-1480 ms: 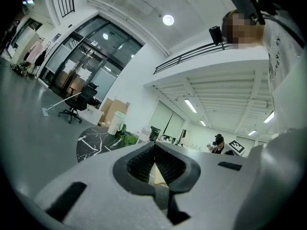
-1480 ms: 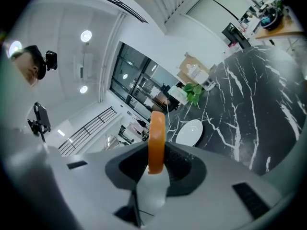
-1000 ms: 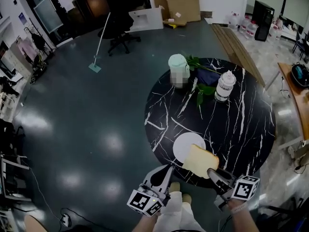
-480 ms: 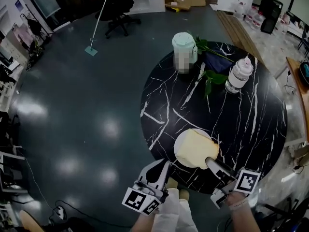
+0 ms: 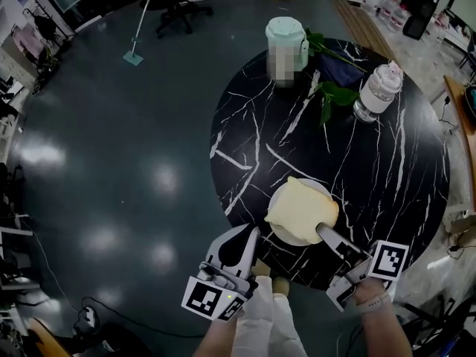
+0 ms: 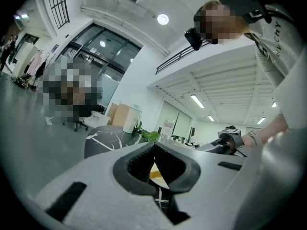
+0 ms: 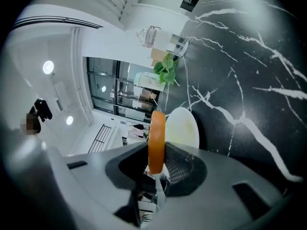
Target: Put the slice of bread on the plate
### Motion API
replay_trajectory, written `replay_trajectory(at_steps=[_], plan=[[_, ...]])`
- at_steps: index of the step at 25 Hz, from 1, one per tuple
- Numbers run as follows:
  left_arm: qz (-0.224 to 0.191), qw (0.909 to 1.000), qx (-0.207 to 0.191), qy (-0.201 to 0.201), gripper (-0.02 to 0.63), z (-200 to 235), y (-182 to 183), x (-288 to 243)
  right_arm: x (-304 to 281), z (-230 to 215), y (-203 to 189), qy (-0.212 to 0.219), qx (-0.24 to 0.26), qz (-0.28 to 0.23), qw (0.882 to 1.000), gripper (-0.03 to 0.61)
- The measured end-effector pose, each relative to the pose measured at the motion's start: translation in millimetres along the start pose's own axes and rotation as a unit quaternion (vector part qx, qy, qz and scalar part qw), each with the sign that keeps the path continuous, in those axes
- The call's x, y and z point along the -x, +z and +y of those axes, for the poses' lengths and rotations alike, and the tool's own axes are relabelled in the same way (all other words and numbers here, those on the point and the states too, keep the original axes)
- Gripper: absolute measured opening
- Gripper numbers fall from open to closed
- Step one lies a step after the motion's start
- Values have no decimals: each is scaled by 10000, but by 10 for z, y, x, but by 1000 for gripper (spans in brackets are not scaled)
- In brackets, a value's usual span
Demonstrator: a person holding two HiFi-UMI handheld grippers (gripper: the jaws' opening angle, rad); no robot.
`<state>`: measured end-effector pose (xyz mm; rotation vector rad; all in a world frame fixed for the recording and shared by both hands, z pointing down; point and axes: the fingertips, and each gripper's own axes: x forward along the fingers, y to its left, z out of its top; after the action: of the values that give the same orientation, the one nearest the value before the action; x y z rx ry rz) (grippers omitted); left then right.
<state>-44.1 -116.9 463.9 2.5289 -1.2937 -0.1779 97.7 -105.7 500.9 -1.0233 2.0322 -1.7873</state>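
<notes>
Clamping the slice of bread point(image 5: 301, 209) by its near edge, the right gripper point(image 5: 323, 231) holds it over the plate point(image 5: 288, 238).

Jug point(image 5: 286, 30), bottle point(image 5: 379, 88) well apart from plate point(image 5: 291, 239)

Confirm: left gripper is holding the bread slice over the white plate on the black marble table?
Wrong gripper. The right gripper is clamped on the bread slice, plain in the right gripper view; the left gripper holds nothing. Rest stands: slice over the white plate on the black marble table.
</notes>
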Motion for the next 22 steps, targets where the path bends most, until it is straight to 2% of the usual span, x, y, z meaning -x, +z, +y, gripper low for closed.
replay_trajectory(at_steps=[4, 8, 11, 13, 18, 22], plan=[[-75, 9999, 37, 101, 6, 63, 27, 24, -6, -52, 44, -193, -240, 135, 9994, 91], [-60, 9998, 101, 130, 6, 68, 25, 67, -13, -19, 94, -286, -137, 81, 9995, 97], [-77, 9998, 134, 151, 6, 90, 37, 80, -33, -25, 75, -430, 33, 148, 9990, 180], [-98, 9997, 160, 168, 6, 111, 40, 85, -64, -5, 50, -515, 261, 247, 9980, 226], [-48, 9995, 226, 197, 8, 128, 17, 95, -112, 82, 20, -756, 960, 365, 9918, 279], [-54, 9994, 271, 225, 6, 134, 5, 109, -114, 80, -52, -1083, 1826, 834, 9736, 305]])
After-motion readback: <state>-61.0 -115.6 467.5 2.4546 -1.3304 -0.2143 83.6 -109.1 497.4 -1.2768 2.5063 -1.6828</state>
